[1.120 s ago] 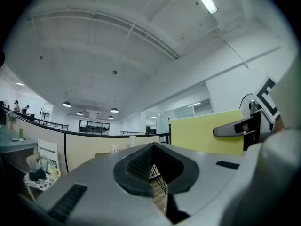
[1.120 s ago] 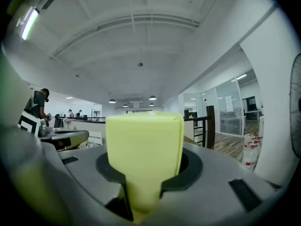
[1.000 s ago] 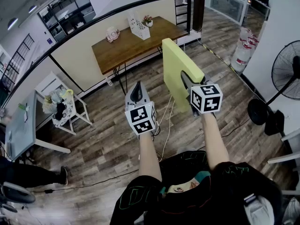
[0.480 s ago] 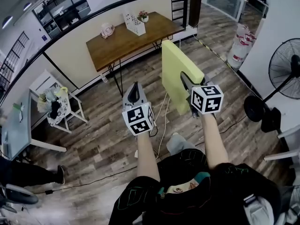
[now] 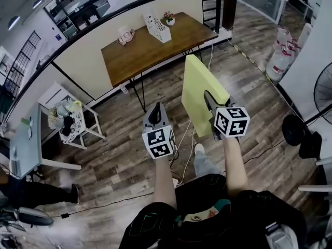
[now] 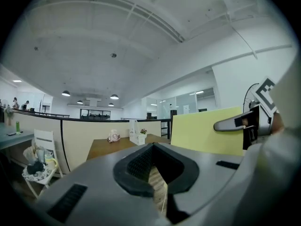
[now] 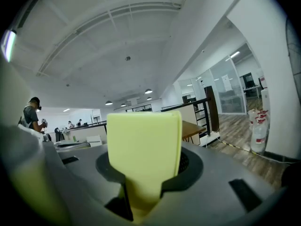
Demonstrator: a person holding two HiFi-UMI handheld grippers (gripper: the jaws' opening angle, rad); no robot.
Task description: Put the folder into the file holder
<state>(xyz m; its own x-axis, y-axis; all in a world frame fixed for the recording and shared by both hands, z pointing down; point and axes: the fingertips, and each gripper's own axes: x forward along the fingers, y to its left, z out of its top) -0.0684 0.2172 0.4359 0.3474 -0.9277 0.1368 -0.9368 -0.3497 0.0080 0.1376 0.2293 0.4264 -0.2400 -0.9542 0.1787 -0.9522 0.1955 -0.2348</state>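
A stiff yellow folder (image 5: 199, 90) stands upright over the wooden floor, with my right gripper (image 5: 210, 100) shut on its near edge. It fills the middle of the right gripper view, the folder (image 7: 143, 149) sitting between the jaws of the right gripper (image 7: 141, 192). My left gripper (image 5: 154, 113) hangs beside it to the left, shut and holding nothing. The white file holder (image 5: 158, 29) stands on the far side of a wooden table (image 5: 155, 51), well ahead of both grippers. The left gripper view shows that file holder (image 6: 136, 134) far off and the folder (image 6: 207, 131) at the right.
A pale round object (image 5: 124, 35) and a small flower pot (image 5: 169, 18) share the table. A black railing curves behind it. A white chair (image 5: 70, 118) piled with items stands left, a grey desk (image 5: 23, 141) further left, a floor fan (image 5: 311, 134) right. Cables (image 5: 184, 139) trail over the floor.
The person has stepped forward: a foot now shows under the grippers and the table sits a little nearer. Both grippers keep their pose, the folder still held.
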